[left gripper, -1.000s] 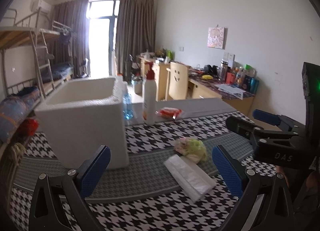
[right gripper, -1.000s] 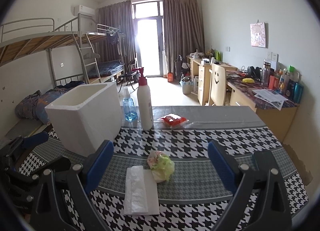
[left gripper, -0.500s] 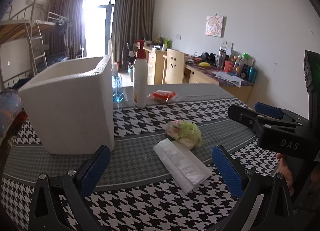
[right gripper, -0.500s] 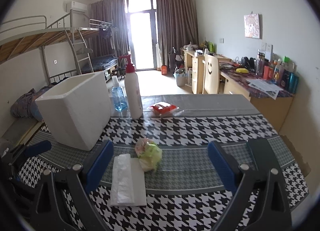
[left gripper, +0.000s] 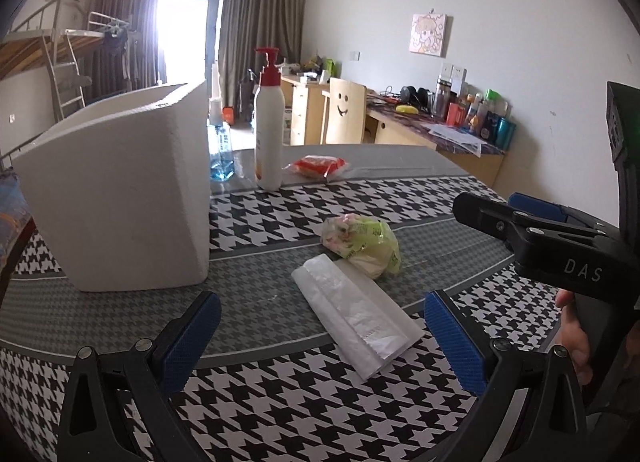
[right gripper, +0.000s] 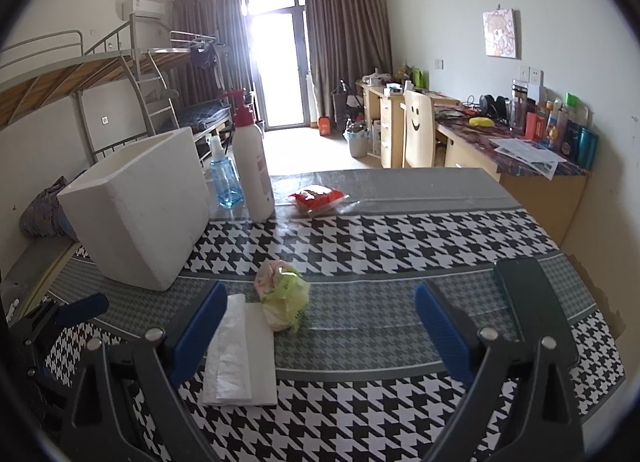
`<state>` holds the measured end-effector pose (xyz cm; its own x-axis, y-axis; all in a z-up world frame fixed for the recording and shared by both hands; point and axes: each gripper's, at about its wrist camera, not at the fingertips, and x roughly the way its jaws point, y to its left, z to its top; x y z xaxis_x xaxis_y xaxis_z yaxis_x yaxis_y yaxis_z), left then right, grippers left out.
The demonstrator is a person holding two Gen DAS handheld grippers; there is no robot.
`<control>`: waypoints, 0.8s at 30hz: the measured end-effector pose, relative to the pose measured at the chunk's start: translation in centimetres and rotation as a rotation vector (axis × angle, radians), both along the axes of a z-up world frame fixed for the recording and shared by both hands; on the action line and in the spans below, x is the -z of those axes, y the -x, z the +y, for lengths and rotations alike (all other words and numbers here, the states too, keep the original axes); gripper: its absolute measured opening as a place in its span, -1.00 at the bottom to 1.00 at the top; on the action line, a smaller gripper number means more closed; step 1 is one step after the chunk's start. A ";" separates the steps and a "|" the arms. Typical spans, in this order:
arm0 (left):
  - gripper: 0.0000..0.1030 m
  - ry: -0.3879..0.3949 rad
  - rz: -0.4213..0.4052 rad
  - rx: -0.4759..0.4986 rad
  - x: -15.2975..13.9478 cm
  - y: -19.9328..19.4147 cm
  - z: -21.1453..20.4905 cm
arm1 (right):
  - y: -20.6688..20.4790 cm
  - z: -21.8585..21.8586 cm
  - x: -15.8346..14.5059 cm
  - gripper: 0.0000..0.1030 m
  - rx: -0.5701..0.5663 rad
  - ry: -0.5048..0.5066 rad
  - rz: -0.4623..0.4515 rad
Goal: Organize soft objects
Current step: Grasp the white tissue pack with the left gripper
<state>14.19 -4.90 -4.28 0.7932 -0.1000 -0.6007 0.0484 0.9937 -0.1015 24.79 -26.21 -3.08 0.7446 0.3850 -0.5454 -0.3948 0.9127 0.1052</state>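
Through the left wrist view we see the left gripper [left gripper: 320, 336] with its jaws spread wide and empty above the houndstooth tabletop [left gripper: 280, 217]. A flat white tissue pack [left gripper: 354, 320] lies between the blue pads, and a crumpled green bag [left gripper: 362, 244] touches its far end at 1 o'clock. A white foam box [left gripper: 120, 197] stands at 10 o'clock, a pump bottle [left gripper: 269, 125] and red packet [left gripper: 318, 165] beyond it. From the right wrist view, the right gripper [right gripper: 316, 328] also holds its jaws spread, gripping nothing. The tissue pack [right gripper: 240, 358] lies by the left pad at 8 o'clock, the green bag [right gripper: 284, 294] at 11 o'clock, the foam box [right gripper: 140, 205] farther off at 10 o'clock.
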 end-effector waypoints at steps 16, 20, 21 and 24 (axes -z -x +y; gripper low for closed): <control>0.64 -0.005 0.142 0.041 3.1 -3.1 -1.1 | -1.1 -0.5 1.5 0.88 0.006 0.005 0.046; 0.54 -0.020 0.173 0.049 3.7 -3.6 -1.5 | -1.5 -0.5 2.2 0.88 0.008 0.005 0.068; 0.53 -0.021 0.180 0.048 3.8 -3.8 -1.5 | -1.6 -0.5 2.3 0.88 0.003 0.003 0.075; 0.43 -0.017 0.200 0.050 4.2 -4.2 -1.7 | -1.9 -0.4 2.6 0.88 -0.001 0.009 0.083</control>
<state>18.35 -6.63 -8.53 0.6526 -0.1245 -0.7474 0.0783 0.9922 -0.0970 26.69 -26.56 -5.70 0.6962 0.3809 -0.6084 -0.3864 0.9132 0.1296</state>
